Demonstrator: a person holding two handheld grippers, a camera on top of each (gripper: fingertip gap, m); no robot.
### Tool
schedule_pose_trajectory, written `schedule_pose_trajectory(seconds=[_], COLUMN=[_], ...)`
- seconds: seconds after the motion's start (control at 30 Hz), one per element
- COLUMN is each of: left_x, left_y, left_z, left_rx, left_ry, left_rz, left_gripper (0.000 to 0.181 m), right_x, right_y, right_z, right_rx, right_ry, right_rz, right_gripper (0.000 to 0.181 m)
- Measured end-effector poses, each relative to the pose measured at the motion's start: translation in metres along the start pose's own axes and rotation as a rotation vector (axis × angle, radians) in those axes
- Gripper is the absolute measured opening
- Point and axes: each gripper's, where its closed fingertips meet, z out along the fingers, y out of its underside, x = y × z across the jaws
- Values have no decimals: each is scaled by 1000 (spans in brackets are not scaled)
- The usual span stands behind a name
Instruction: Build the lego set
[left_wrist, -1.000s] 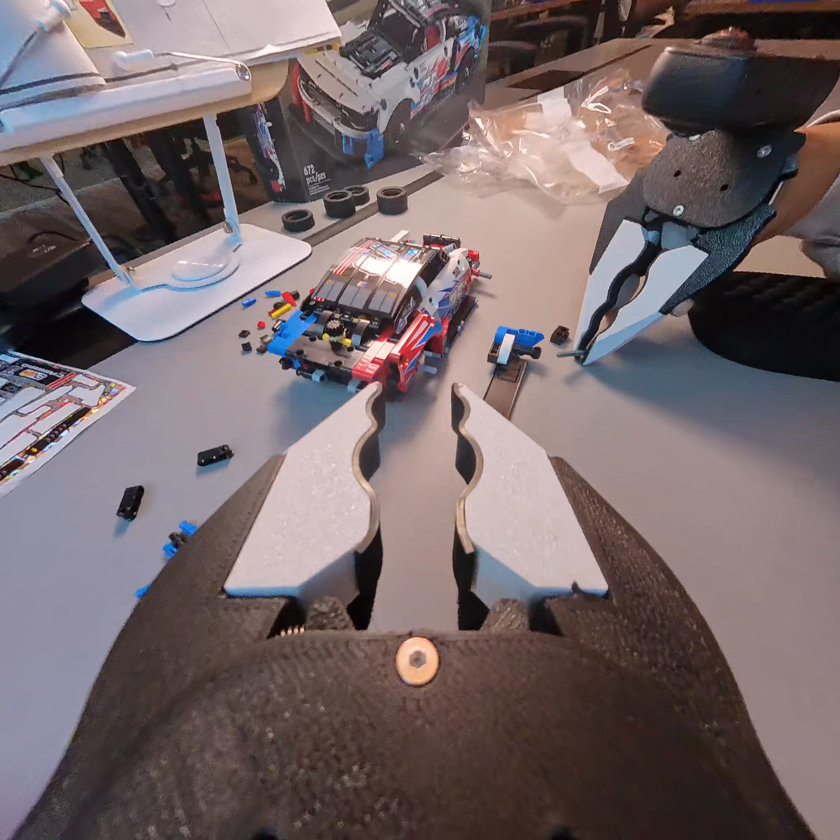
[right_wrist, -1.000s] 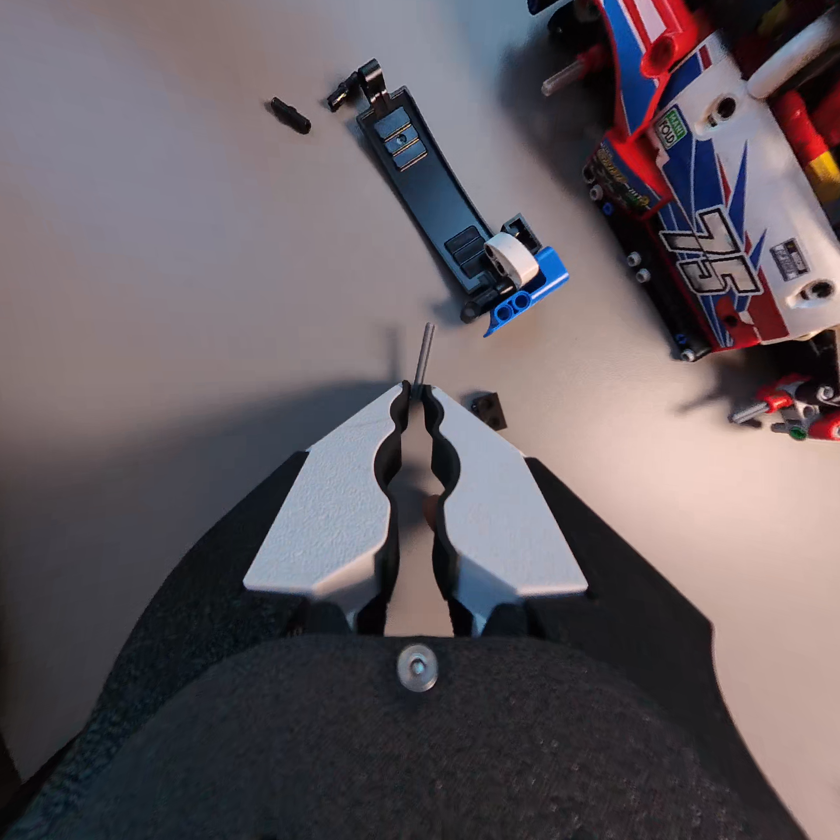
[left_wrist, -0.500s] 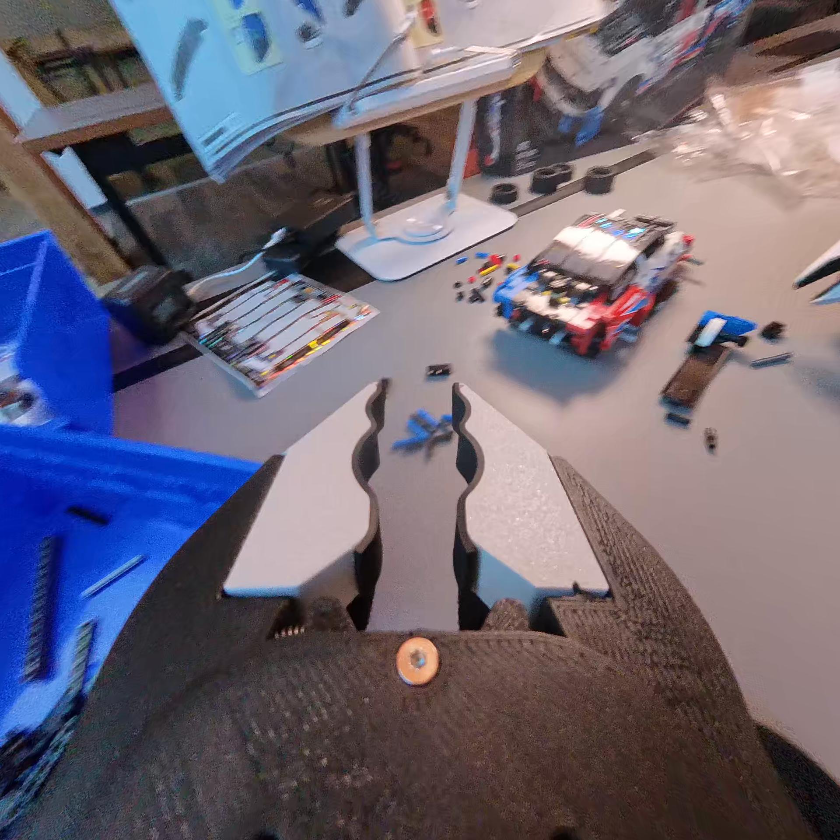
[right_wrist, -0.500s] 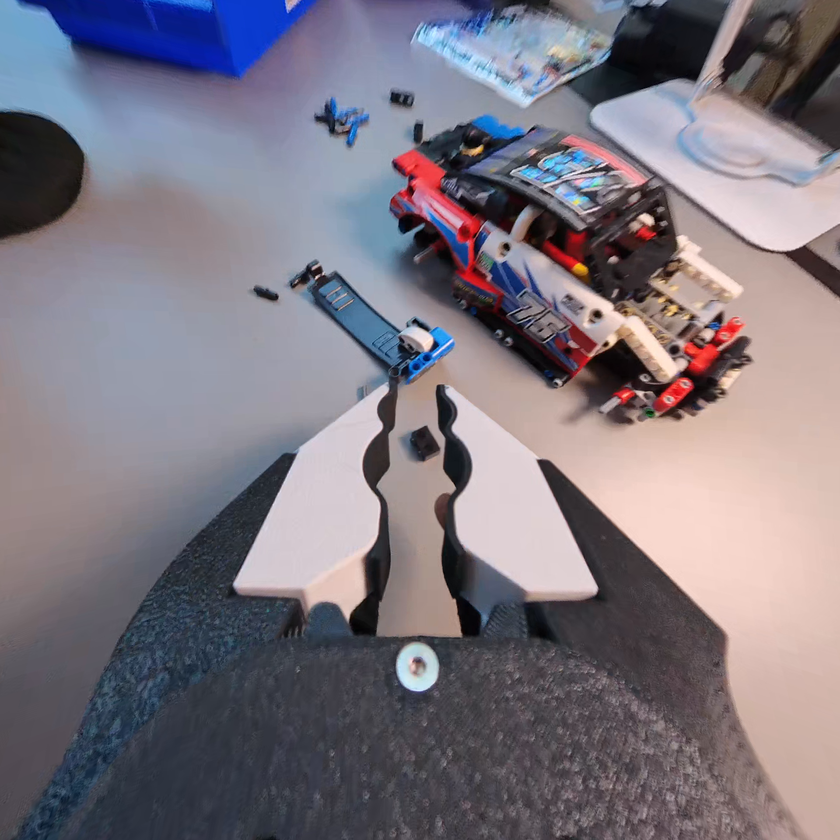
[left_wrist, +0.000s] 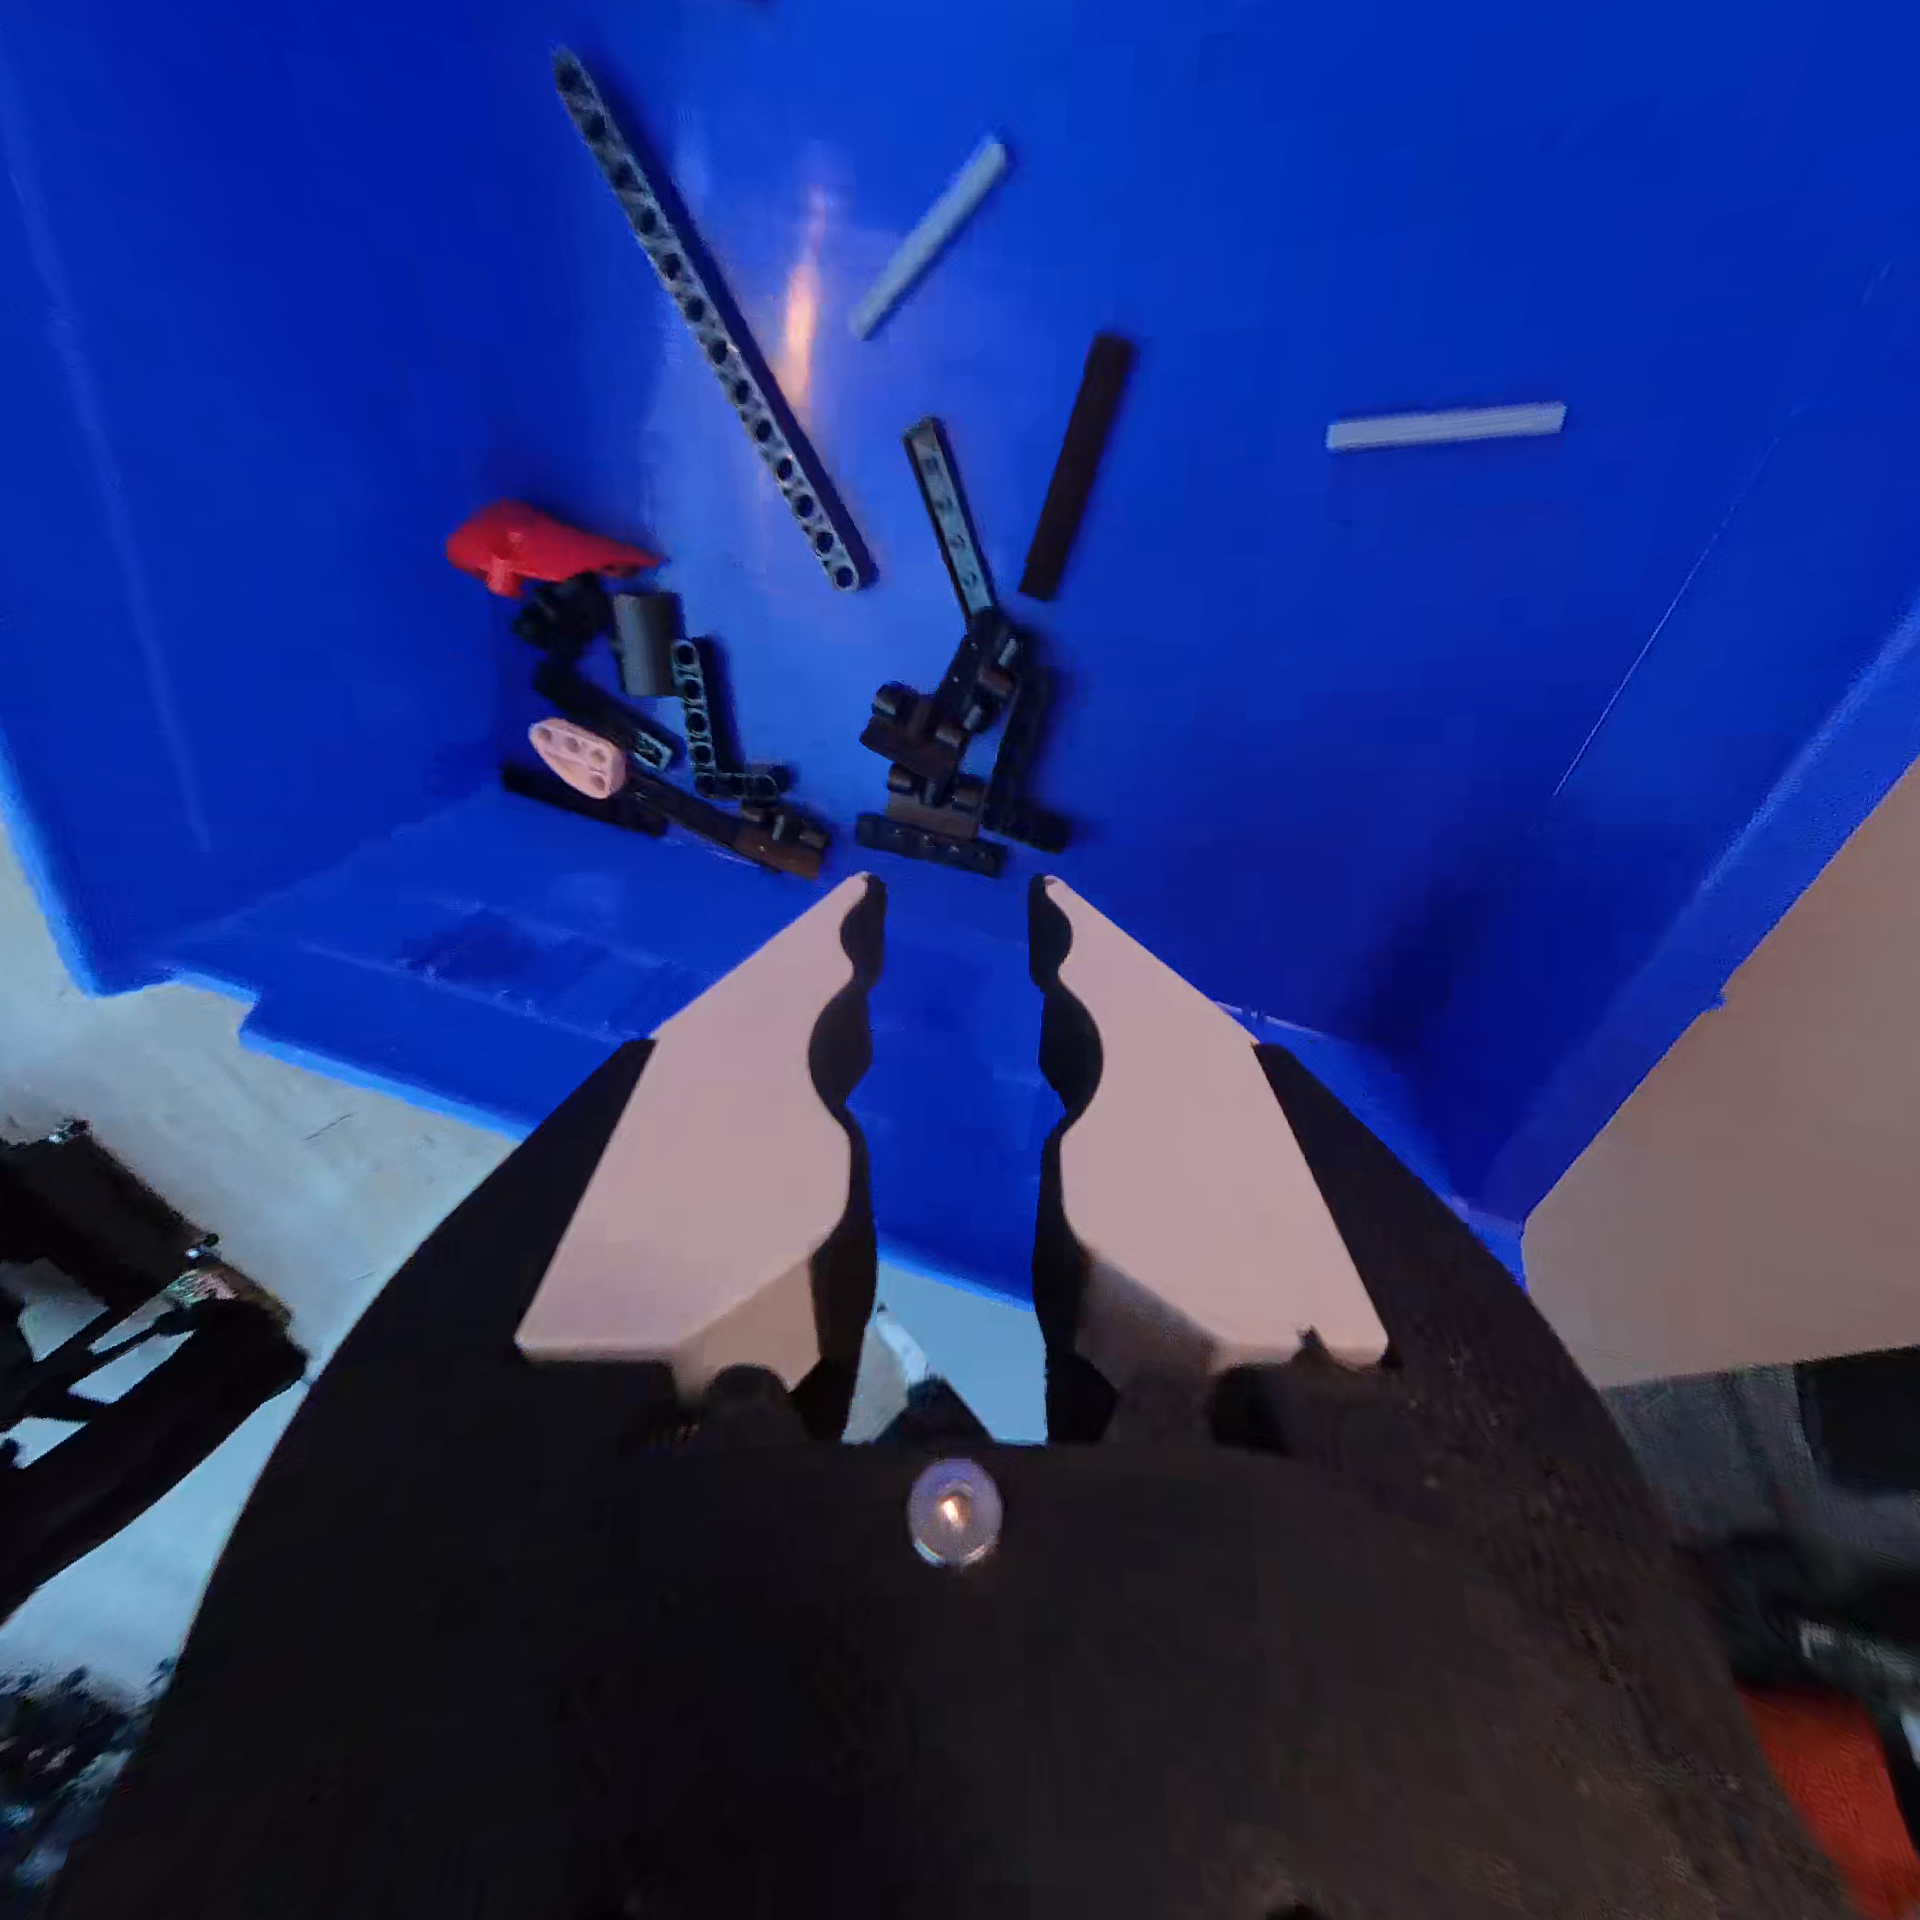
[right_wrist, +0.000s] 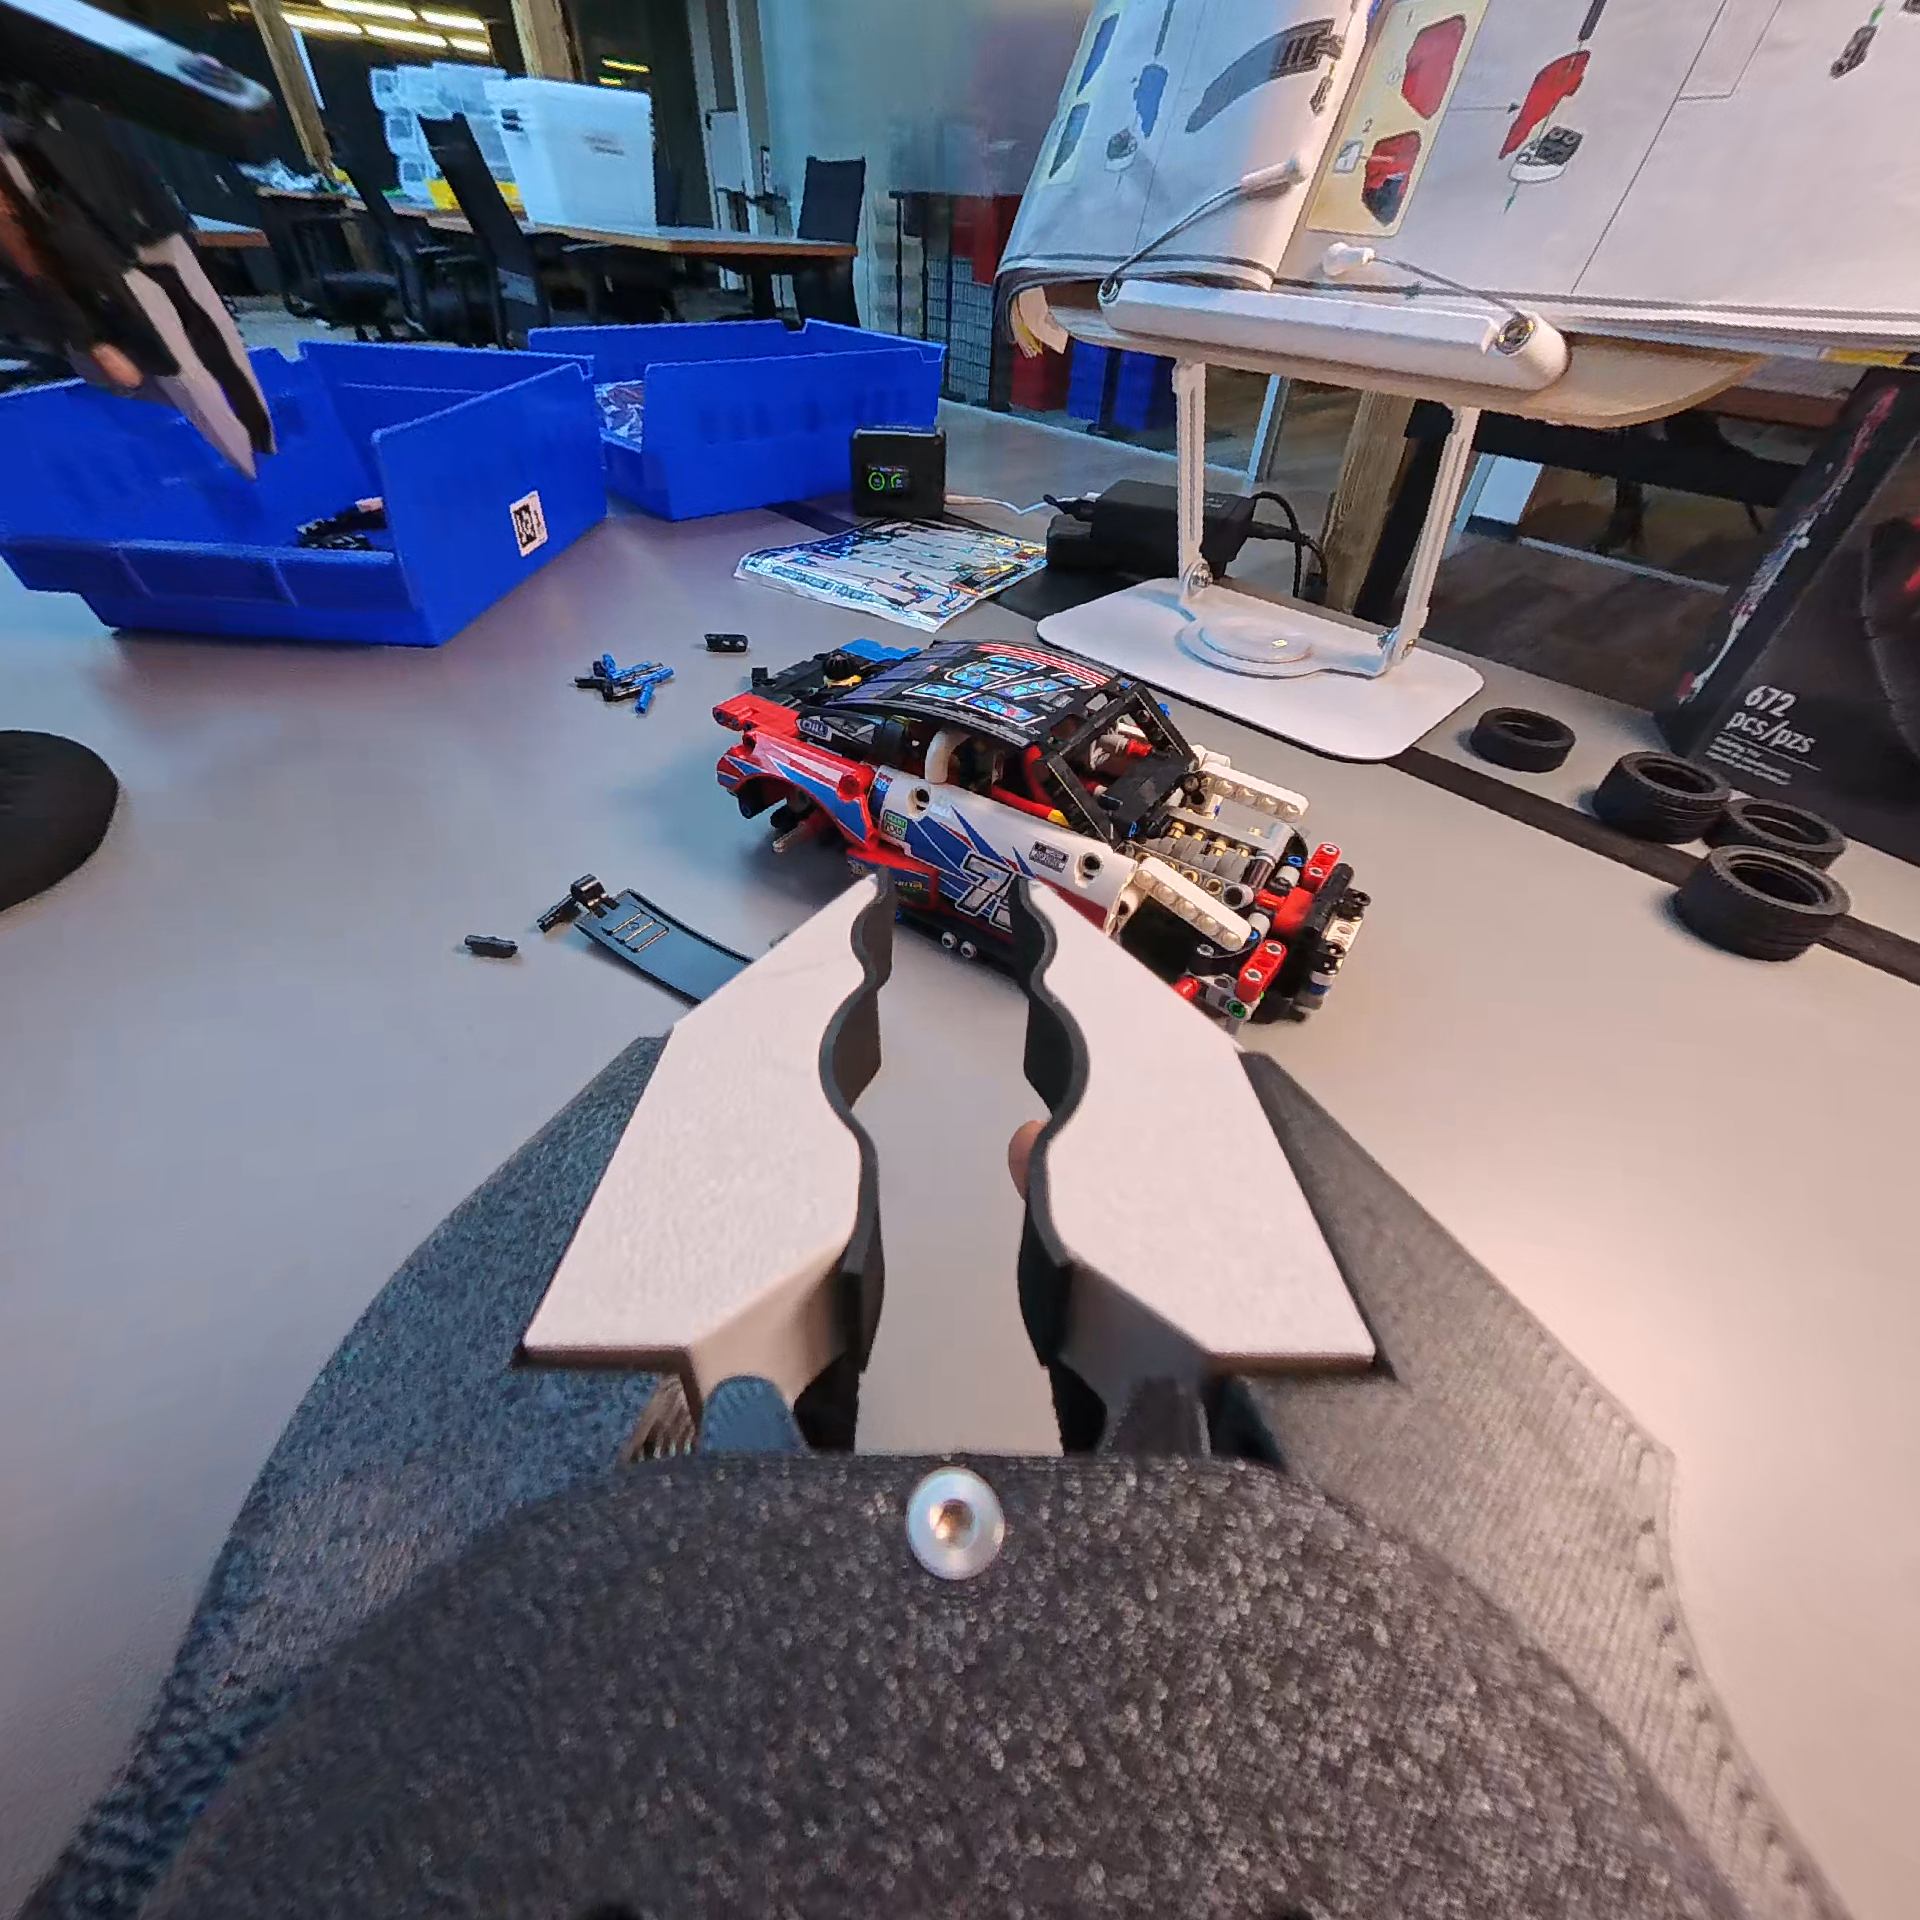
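Note:
My left gripper (left_wrist: 954, 891) is open and empty, pointing down into a blue bin (left_wrist: 1351, 727) over its near edge. In the bin lie a long grey holed beam (left_wrist: 717, 322), a red panel piece (left_wrist: 540, 545), a black subassembly (left_wrist: 961, 727) and two pale axles (left_wrist: 1444, 426). My right gripper (right_wrist: 951, 894) is open and empty, held above the table just in front of the red, white and blue lego car (right_wrist: 1039, 821). A flat black panel (right_wrist: 665, 940) and a small black pin (right_wrist: 490, 945) lie left of it. The left gripper also shows in the right wrist view (right_wrist: 223, 421), over the bin (right_wrist: 260, 582).
A second blue bin (right_wrist: 769, 416), a sticker sheet (right_wrist: 894, 571), a white stand (right_wrist: 1257, 655) holding the instruction booklet, and the set's box (right_wrist: 1818, 644) stand behind the car. Black tyres (right_wrist: 1756, 894) lie at the right. Small blue and black pins (right_wrist: 623, 681) lie left of the car. One gripper's finger ends stand about 60 cm off the other's. The black subassembly (left_wrist: 961, 727) lies around 6 cm away from my left fingertips.
My left gripper swung left from the table to above the blue bin. My right gripper let go of the thin grey axle, opened, rose and tilted up toward the car.

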Motion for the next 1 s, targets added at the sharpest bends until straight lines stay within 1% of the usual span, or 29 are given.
schedule_pose_trajectory(seconds=[0.07,0.17,0.27,0.4,0.47,0.53,0.6,0.7,0.77,0.8,0.87,0.93,1.0], left_x=[7,11,10,9,11,12,21,41,44,40,20,-10,-42], left_y=[8,12,10,8,9,4,-6,-32,-51,-59,-67,-64,-53], left_z=[12,29,39,49,51,51,49,40,28,22,11,6,6], left_rx=[-128,-246,-300,-334,-349,-328,-270,-108,16,66,124,119,60], left_ry=[17,19,6,34,60,68,117,227,268,274,234,145,32], left_rz=[72,134,154,141,144,159,162,170,147,125,69,19,1], left_gripper=[28,30,31,29,21,21,21,21,21,22,30,31,31], right_x=[1,2,4,6,7,7,8,8,8,8,8,8,8], right_y=[1,2,3,4,4,4,4,4,5,5,5,5,6], right_z=[0,0,-1,-2,-2,-3,-3,-4,-4,-4,-3,-3,-3], right_rx=[-3,-3,-5,-3,-2,-3,-3,-2,-2,-3,-4,-4,-4], right_ry=[3,8,18,22,26,28,30,29,27,26,25,24,26], right_rz=[4,3,0,12,11,7,6,10,11,12,12,12,10], right_gripper=[19,18,17,16,16,15,15,15,15,15,15,15,14])
